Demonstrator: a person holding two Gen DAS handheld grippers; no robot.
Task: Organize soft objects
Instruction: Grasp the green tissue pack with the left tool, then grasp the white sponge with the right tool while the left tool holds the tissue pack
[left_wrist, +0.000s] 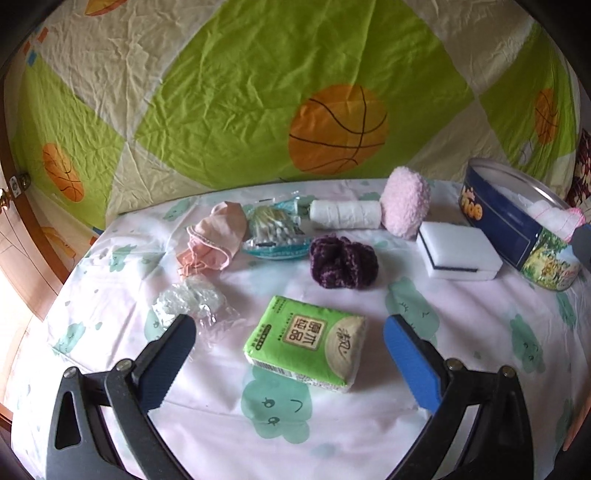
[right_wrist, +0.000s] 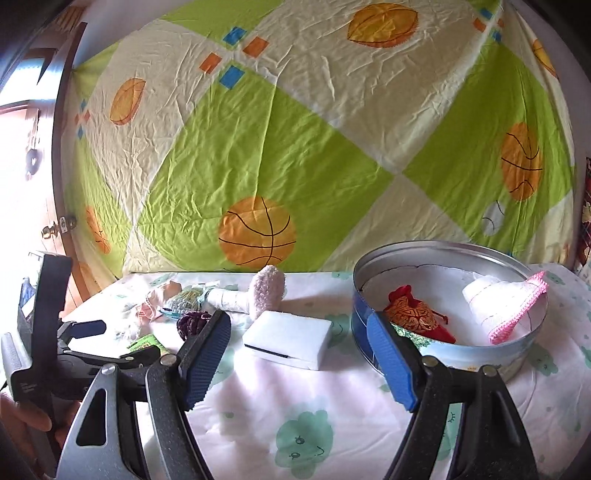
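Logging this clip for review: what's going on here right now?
A person with a claw in each hand is sorting soft items on a cloth-covered table into a round tin. A red pouch and a pink-trimmed cloth already lie in it. The left claw hangs open around a green tissue pack; the right claw is open and empty, near a white sponge.

Shiny metal tin (right_wrist: 447, 254), glossy plastic tissue pack (left_wrist: 306, 343), fuzzy pink sock (left_wrist: 405, 201), matt foam sponge (left_wrist: 458, 249), wrinkled cloth backdrop (left_wrist: 240, 92)
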